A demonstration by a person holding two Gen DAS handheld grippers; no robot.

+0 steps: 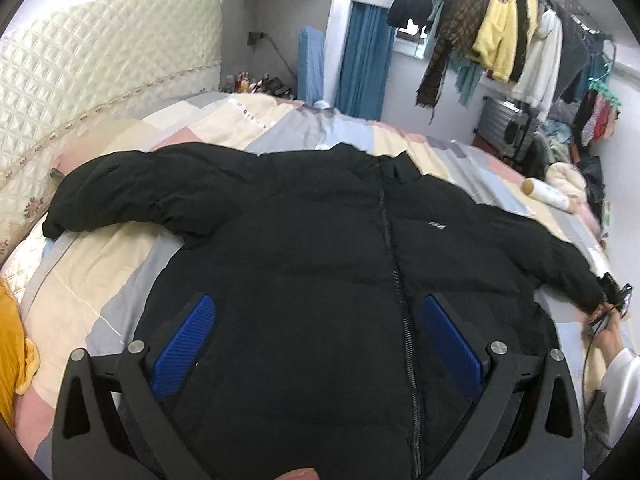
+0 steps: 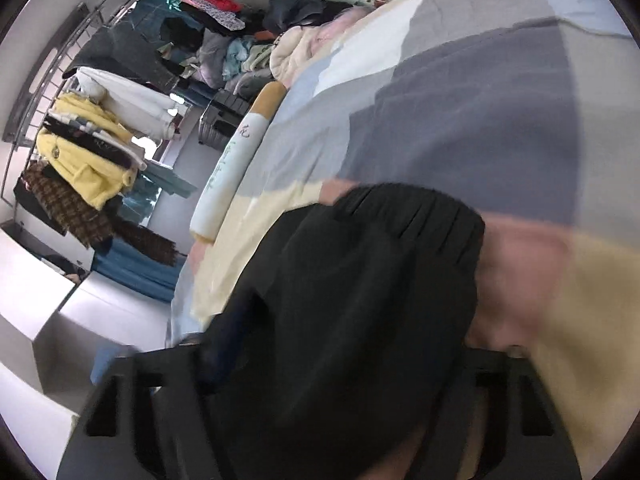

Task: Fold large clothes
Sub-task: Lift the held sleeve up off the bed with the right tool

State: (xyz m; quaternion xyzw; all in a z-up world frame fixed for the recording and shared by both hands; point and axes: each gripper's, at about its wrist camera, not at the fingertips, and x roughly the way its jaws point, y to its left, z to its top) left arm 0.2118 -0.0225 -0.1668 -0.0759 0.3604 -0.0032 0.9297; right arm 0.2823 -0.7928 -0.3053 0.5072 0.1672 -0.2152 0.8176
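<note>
Headboard (image 1: 80, 60): cream, quilted, seen at far left of left wrist view, behind bed.
Bedspread (image 1: 100, 264): patchwork of cream, pink, grey, pale blue blocks; jacket is laid on it.
Jacket (image 1: 320, 248): black puffer, spread front-up w/ zip shut down the middle; left sleeve is stretched out toward headboard side, right sleeve toward bed edge.
Logo (image 1: 436, 225): small white mark on jacket chest; too small to be read.
Left gripper (image 1: 320, 344): held wide apart over jacket hem, blue pads either side of zip; nothing is gripped.
Bolster (image 2: 236, 160): long white roll w/ tan end, lying along bed edge; dark handwritten-style characters are printed on it, not legible.
Right gripper (image 2: 340, 360): closed on sleeve cuff (image 2: 408, 216), whose ribbed black end is seen poking past the fingers; view is blurred.
Clothes rail (image 1: 520, 32): yellow, white, plaid garments are hung on it at right.
</note>
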